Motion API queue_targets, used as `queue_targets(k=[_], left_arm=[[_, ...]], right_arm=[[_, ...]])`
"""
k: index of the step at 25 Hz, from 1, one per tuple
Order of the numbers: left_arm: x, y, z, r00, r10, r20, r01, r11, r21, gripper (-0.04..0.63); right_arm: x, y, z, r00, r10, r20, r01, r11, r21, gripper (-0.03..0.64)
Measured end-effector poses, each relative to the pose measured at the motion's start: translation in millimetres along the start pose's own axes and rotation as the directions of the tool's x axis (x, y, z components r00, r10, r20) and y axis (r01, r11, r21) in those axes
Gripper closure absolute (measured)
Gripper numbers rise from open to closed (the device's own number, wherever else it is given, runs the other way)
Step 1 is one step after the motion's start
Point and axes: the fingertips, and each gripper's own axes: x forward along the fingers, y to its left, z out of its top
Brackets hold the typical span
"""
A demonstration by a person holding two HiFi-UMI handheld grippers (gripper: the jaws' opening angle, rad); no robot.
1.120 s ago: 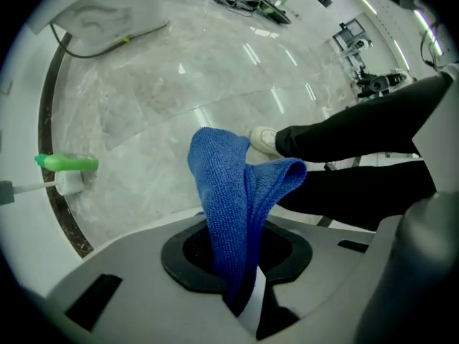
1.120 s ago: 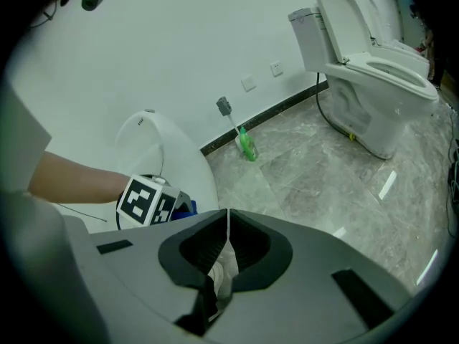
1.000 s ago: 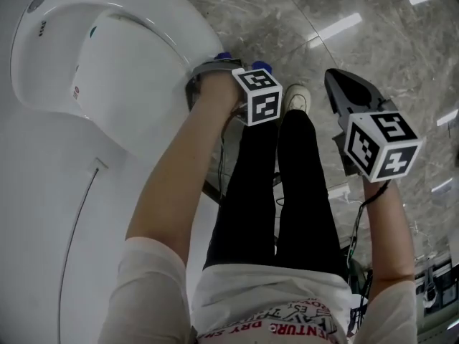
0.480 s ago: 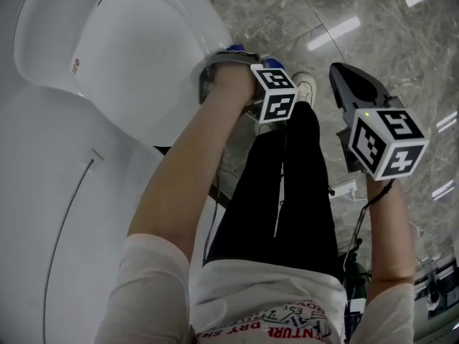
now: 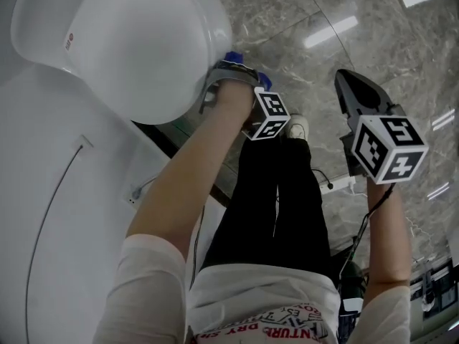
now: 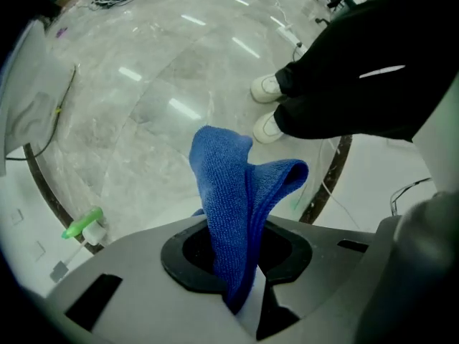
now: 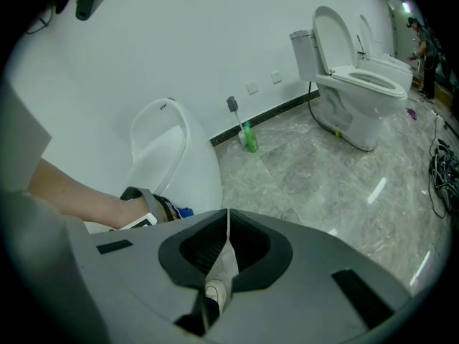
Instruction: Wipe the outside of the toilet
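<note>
Head view: wipe step is in hand, I judge. The left gripper (image 5: 228,69) sits just beside the lower right flank of the white rounded ceramic toilet (image 5: 136,49), with the blue microfibre cloth (image 5: 231,57) poking out between gripper and shell; I can't tell whether they touch. The right gripper (image 5: 351,88) hangs well right of the toilet over the grey marble floor (image 5: 308,20), idle. Left gripper view: the left gripper (image 6: 244,292) is clamped on the folded blue cloth (image 6: 237,206), whose free end stands up loose, pressed on nothing. Next move, my call: turn the cloth face onto the shell and sweep along the curve. Right gripper view: the right gripper (image 7: 222,256) has its jaws closed together, nothing held. The toilet (image 7: 172,156) stands against the wall, with open floor in front. The person's own legs crowd the toilet's right side, so there's little room there; a second white toilet with raised lid (image 7: 351,84) is far off.
</note>
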Motion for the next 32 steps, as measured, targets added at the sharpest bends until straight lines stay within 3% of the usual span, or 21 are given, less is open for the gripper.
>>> queue_targets(k=[2, 4, 5, 8, 10, 12, 13, 14, 15, 18, 19, 20, 25, 29, 30, 31, 32], left_arm=[[6, -7, 2, 1.000, 0.020, -0.020, -0.020, 1.000, -0.015, 0.499], [8, -17, 8, 1.000, -0.024, 0.017, 0.026, 0.992, -0.120, 0.499], [9, -25, 12, 0.996, -0.060, 0.060, 0.071, 0.978, -0.195, 0.499], [15, -44, 21, 0.981, -0.092, 0.168, 0.151, 0.911, -0.384, 0.500], [23, -50, 18, 0.980, -0.037, 0.193, 0.128, 0.866, -0.483, 0.500], [29, -53, 9, 0.977, 0.033, 0.209, 0.100, 0.799, -0.594, 0.500], [31, -52, 4, 0.973, 0.068, 0.222, 0.097, 0.749, -0.655, 0.500], [31, -51, -2, 0.965, 0.103, 0.242, 0.109, 0.683, -0.722, 0.500], [29, -49, -7, 0.952, 0.139, 0.273, 0.138, 0.599, -0.789, 0.500], [17, -38, -16, 0.891, 0.258, 0.374, 0.293, 0.301, -0.907, 0.500], [13, -34, -18, 0.872, 0.293, 0.392, 0.338, 0.218, -0.915, 0.502], [9, -31, -19, 0.858, 0.323, 0.399, 0.370, 0.152, -0.917, 0.502], [3, -30, -31, 0.821, 0.411, 0.397, 0.466, -0.079, -0.881, 0.502], [9, -48, -56, 0.811, 0.462, 0.359, 0.526, -0.307, -0.793, 0.502], [12, -55, -64, 0.812, 0.470, 0.346, 0.531, -0.352, -0.770, 0.502], [15, -62, -70, 0.814, 0.474, 0.337, 0.534, -0.381, -0.755, 0.502], [17, -68, -73, 0.815, 0.476, 0.330, 0.533, -0.394, -0.749, 0.502]], right_arm=[[-2, 2, -12, 1.000, 0.007, -0.010, -0.007, 1.000, -0.005, 0.598], [-3, 5, -20, 1.000, 0.019, -0.017, -0.019, 1.000, -0.016, 0.598], [-4, 6, -25, 0.999, 0.026, -0.023, -0.026, 0.999, -0.025, 0.598], [-6, 7, -30, 0.999, 0.037, -0.029, -0.038, 0.998, -0.050, 0.598], [-8, 9, -31, 0.999, 0.042, -0.020, -0.043, 0.996, -0.073, 0.598], [-8, 11, -34, 0.999, 0.045, -0.021, -0.047, 0.994, -0.102, 0.598], [-7, 12, -36, 0.999, 0.048, -0.026, -0.050, 0.992, -0.112, 0.598], [-6, 13, -39, 0.998, 0.051, -0.032, -0.055, 0.992, -0.117, 0.598], [-5, 14, -43, 0.998, 0.055, -0.038, -0.059, 0.991, -0.118, 0.598], [-4, 21, -52, 0.997, 0.062, -0.051, -0.068, 0.991, -0.118, 0.598], [-4, 24, -54, 0.996, 0.066, -0.055, -0.072, 0.990, -0.121, 0.598], [-3, 28, -55, 0.996, 0.072, -0.059, -0.079, 0.989, -0.126, 0.598], [-2, 40, -46, 0.994, 0.096, -0.060, -0.105, 0.981, -0.166, 0.598], [1, 45, -43, 0.993, 0.097, -0.071, -0.108, 0.977, -0.183, 0.598], [2, 47, -43, 0.992, 0.100, -0.077, -0.113, 0.976, -0.188, 0.598], [4, 50, -43, 0.991, 0.105, -0.083, -0.120, 0.973, -0.195, 0.598], [5, 54, -43, 0.990, 0.112, -0.090, -0.129, 0.971, -0.204, 0.598]])
